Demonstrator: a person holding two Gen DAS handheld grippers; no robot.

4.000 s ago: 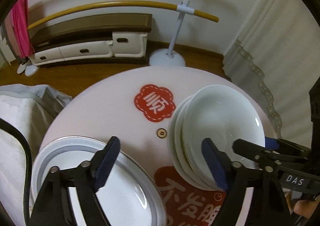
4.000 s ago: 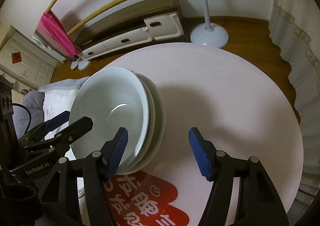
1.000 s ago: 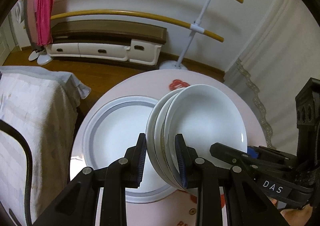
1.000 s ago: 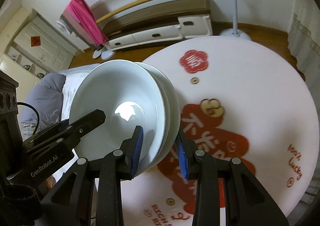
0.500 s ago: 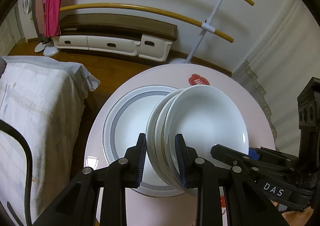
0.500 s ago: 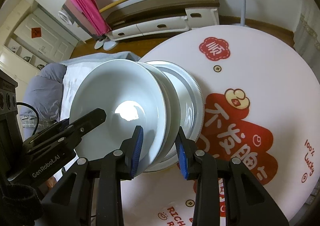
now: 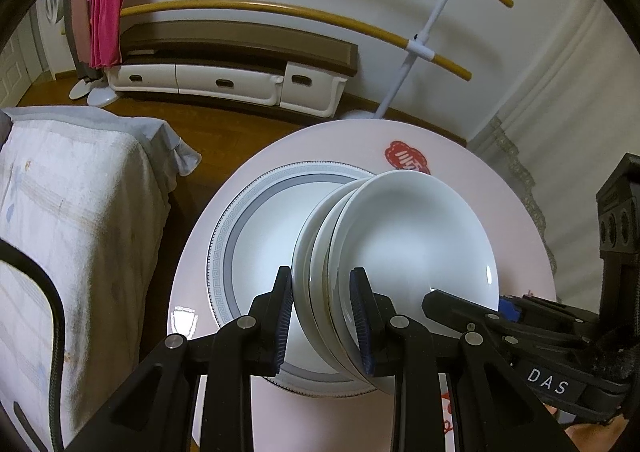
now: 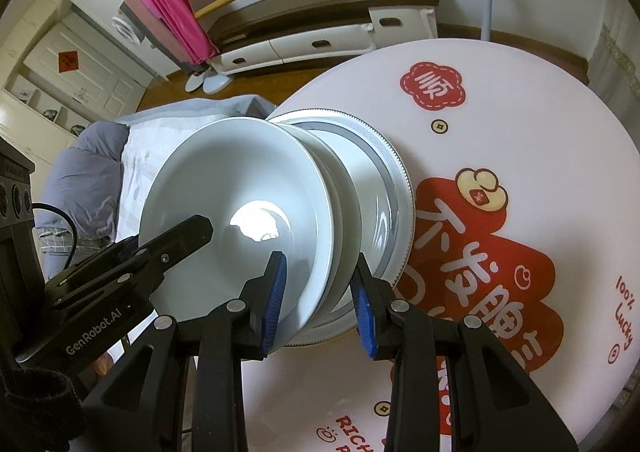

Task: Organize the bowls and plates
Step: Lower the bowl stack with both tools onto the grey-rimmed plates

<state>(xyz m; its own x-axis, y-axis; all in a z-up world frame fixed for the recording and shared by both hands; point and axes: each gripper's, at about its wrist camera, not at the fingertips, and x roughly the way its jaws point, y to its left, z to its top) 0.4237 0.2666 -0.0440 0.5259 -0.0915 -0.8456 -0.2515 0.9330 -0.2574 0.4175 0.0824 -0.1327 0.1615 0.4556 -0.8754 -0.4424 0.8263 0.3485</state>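
Observation:
A stack of three white bowls point(image 7: 412, 248) point(image 8: 240, 204) hangs above a large grey-rimmed plate point(image 7: 256, 224) point(image 8: 384, 172) lying on the round pink table point(image 7: 460, 156) point(image 8: 520, 124). My left gripper point(image 7: 322, 316) is shut on the near rim of the stack from one side. My right gripper point(image 8: 318, 292) is shut on the rim from the opposite side. Each gripper shows in the other's view: the right one point(image 7: 508, 312) low at the right, the left one point(image 8: 132, 248) low at the left. The stack covers part of the plate.
A bed with a white and grey cover point(image 7: 72, 220) point(image 8: 96, 168) stands close to the table's left edge. Behind the table are a low white-drawered cabinet point(image 7: 224, 80) and a drying rack with yellow bars point(image 7: 416, 48) holding a pink cloth point(image 7: 104, 28).
Both grippers carried the bowl stack left across the table until it hung over the grey-rimmed plate. The grips stayed the same.

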